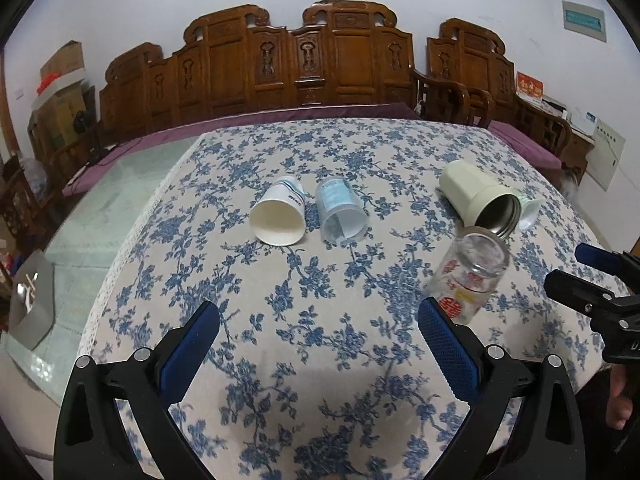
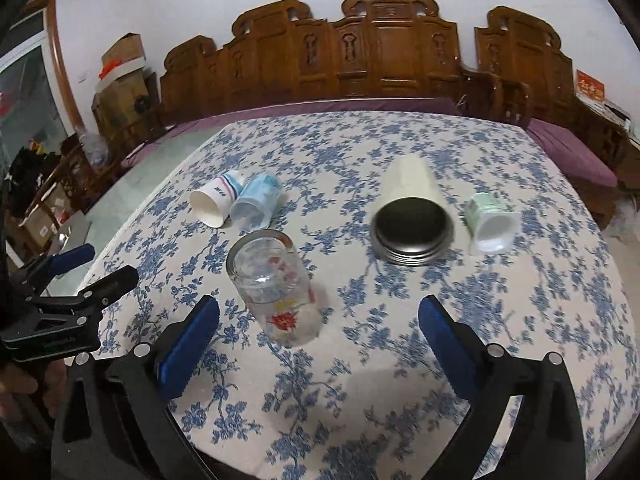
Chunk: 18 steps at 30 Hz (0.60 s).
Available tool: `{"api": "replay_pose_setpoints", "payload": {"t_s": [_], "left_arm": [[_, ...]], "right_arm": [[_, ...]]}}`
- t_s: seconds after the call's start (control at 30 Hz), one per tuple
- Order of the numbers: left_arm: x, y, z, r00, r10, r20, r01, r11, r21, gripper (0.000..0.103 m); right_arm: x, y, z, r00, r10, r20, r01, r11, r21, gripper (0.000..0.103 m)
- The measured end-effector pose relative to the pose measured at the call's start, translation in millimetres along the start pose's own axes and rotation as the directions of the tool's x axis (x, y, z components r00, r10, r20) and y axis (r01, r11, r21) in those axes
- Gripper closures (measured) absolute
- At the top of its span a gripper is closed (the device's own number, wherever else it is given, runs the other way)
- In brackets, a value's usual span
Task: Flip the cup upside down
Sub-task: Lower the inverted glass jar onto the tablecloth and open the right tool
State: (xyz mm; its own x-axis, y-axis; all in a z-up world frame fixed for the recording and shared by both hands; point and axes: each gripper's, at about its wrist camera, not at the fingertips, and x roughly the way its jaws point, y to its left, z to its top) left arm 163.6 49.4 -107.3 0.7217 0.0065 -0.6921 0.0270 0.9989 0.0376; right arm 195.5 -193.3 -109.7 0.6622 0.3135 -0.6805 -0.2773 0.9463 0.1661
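Note:
A clear glass cup with red print [image 1: 466, 276] [image 2: 276, 288] stands on the blue-flowered tablecloth, mouth up, tilted in view. It sits just beyond my right gripper [image 2: 318, 320], which is open and empty, the glass nearer its left finger. My left gripper [image 1: 318, 320] is open and empty, with the glass just past its right finger [image 1: 444, 340]. Each gripper shows at the edge of the other's view [image 1: 592, 280] [image 2: 76, 280].
Several cups lie on their sides farther back: a white paper cup [image 1: 278, 214] [image 2: 216, 200], a clear plastic cup with a blue label [image 1: 340, 212] [image 2: 256, 202], a cream steel-lined tumbler [image 1: 480, 200] [image 2: 412, 216], and a small green-white pot [image 2: 490, 220]. A carved wooden bench stands behind the table.

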Motion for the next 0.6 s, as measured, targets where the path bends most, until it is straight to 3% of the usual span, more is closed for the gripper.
{"api": "replay_pose_setpoints", "payload": {"t_s": [0.6], "left_arm": [[-71, -34, -18, 1.000, -0.001, 0.020, 0.000, 1.000, 0.019, 0.008]], "right_arm": [[-78, -10, -22, 0.993, -0.017, 0.119, 0.014, 1.000, 0.026, 0.002]]}}
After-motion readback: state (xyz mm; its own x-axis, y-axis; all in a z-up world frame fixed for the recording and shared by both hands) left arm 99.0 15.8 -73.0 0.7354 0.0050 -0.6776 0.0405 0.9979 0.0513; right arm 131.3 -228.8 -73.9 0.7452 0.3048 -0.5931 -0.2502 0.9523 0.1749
